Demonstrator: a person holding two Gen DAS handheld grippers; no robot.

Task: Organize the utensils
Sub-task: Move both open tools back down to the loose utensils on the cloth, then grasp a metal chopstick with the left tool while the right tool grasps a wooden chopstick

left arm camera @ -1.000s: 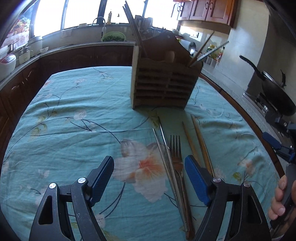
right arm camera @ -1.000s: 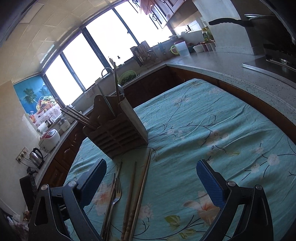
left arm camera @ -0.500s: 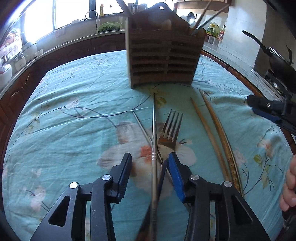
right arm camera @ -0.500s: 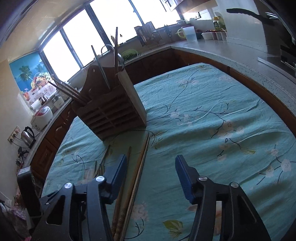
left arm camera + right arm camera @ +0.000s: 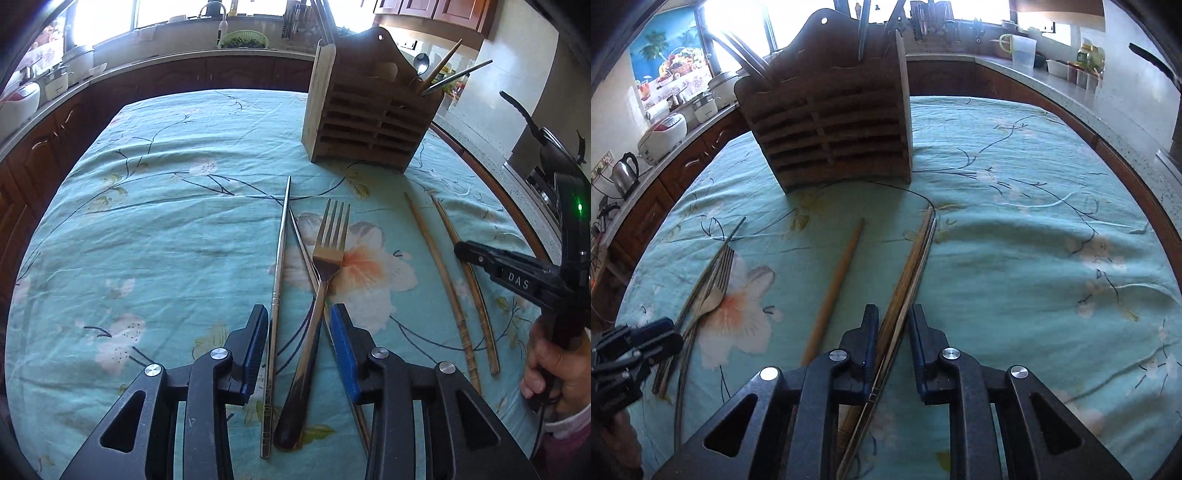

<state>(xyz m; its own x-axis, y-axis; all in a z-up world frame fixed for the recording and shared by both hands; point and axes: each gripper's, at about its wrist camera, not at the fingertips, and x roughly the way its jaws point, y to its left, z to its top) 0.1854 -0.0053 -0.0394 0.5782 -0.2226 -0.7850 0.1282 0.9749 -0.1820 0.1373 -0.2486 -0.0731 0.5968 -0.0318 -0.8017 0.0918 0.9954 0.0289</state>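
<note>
Wooden slats make up the utensil holder, which is stood at the far end of the table on a teal flowered cloth. A few sticks and a spoon are already seen poking out of its top.

In front of it, 5 loose things are laid flat on the cloth. A metal chopstick is seen at the left, a second metal chopstick is crossed under a fork, and 2 wooden chopsticks are placed side by side, well apart from the fork.

The left gripper is lowered over the metal pieces. Its jaws are partly closed around the first metal chopstick and the fork handle, but nothing is squeezed yet. A gap is seen on each side.

The right gripper is set over 1 wooden chopstick. The left pad is almost touching it, and a gap is left at the right pad, so it is not gripped yet. The other wooden chopstick is left just beside it.

The picking-up step seems to be in hand. Next, each pair of jaws should likely be closed on only 1 piece. Care is needed on the left, since 2 or 3 pieces could be caught at once. Then each piece has to be lifted, turned upright and dropped into the holder.
</note>
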